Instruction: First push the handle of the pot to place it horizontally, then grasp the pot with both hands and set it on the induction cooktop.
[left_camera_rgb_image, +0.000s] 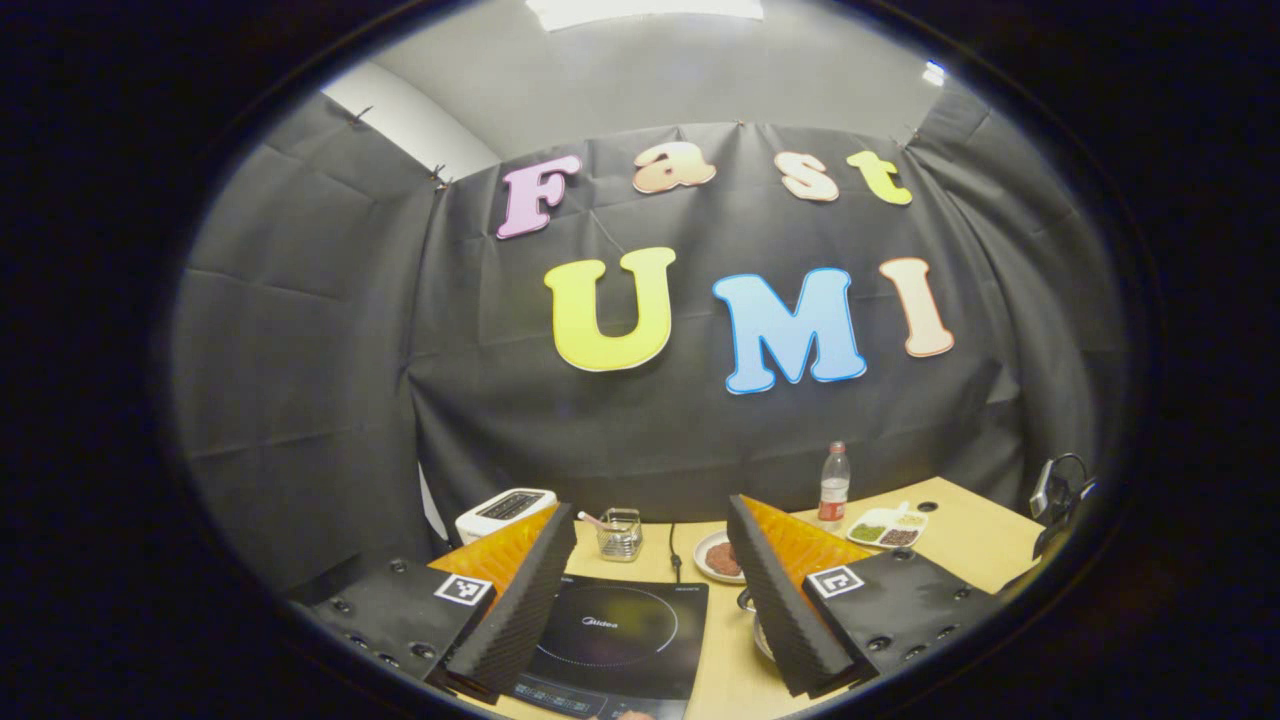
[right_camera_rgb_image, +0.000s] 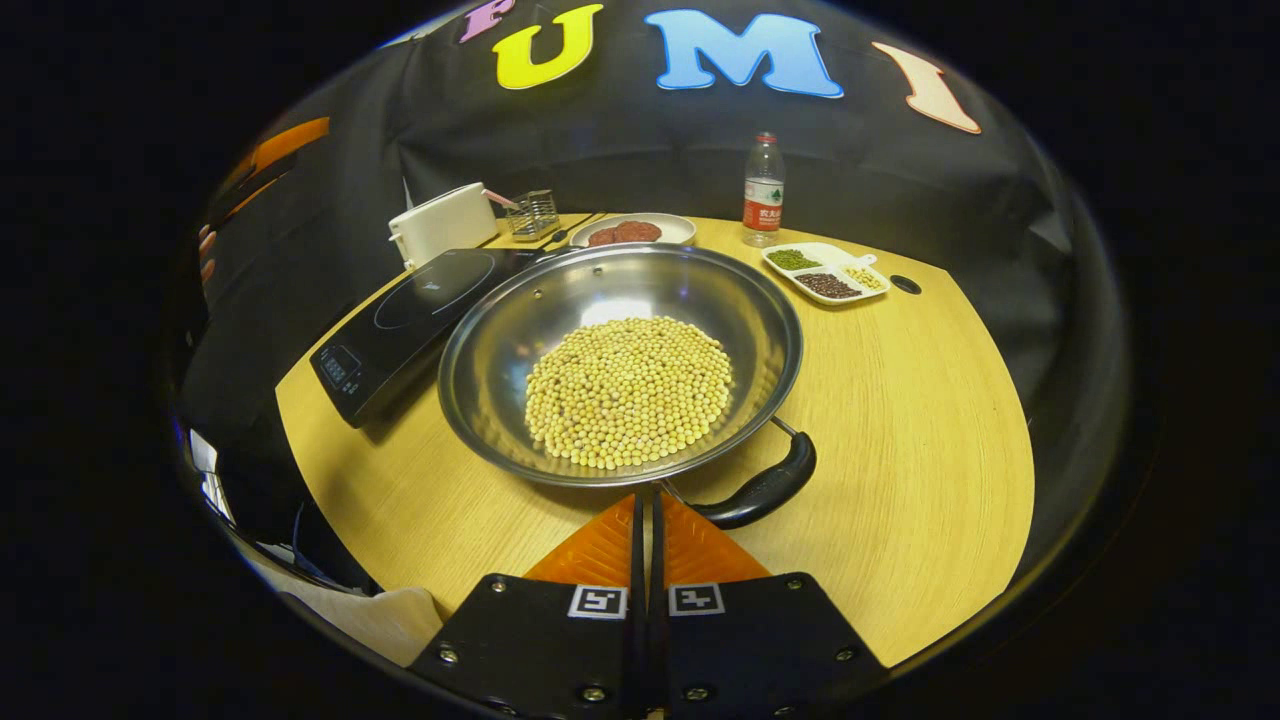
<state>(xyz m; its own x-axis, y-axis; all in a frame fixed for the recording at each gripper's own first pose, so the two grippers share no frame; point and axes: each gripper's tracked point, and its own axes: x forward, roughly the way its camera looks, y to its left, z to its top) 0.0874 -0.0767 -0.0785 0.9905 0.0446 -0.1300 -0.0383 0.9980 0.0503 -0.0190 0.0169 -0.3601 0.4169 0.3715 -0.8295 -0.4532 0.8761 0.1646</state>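
A wide steel pot (right_camera_rgb_image: 500, 350) holding yellow beans (right_camera_rgb_image: 628, 390) stands in the middle of the round wooden table (right_camera_rgb_image: 900, 430). Its black handle (right_camera_rgb_image: 765, 485) lies at the near right rim, angled toward me. My right gripper (right_camera_rgb_image: 648, 494) is shut with nothing between its fingers, the tips right at the pot's near rim beside the handle's left end. The black induction cooktop (right_camera_rgb_image: 420, 310) sits left of the pot, touching or almost touching it. My left gripper (left_camera_rgb_image: 652, 506) hangs open above the cooktop (left_camera_rgb_image: 620, 630); a sliver of the pot (left_camera_rgb_image: 757, 632) peeks out behind its right finger.
Along the back of the table stand a white toaster (right_camera_rgb_image: 440, 222), a wire basket (right_camera_rgb_image: 532, 213), a plate of meat patties (right_camera_rgb_image: 630, 230), a plastic bottle (right_camera_rgb_image: 763, 190) and a divided dish of beans (right_camera_rgb_image: 825, 272). A hand holding the other gripper (right_camera_rgb_image: 270, 150) shows at far left.
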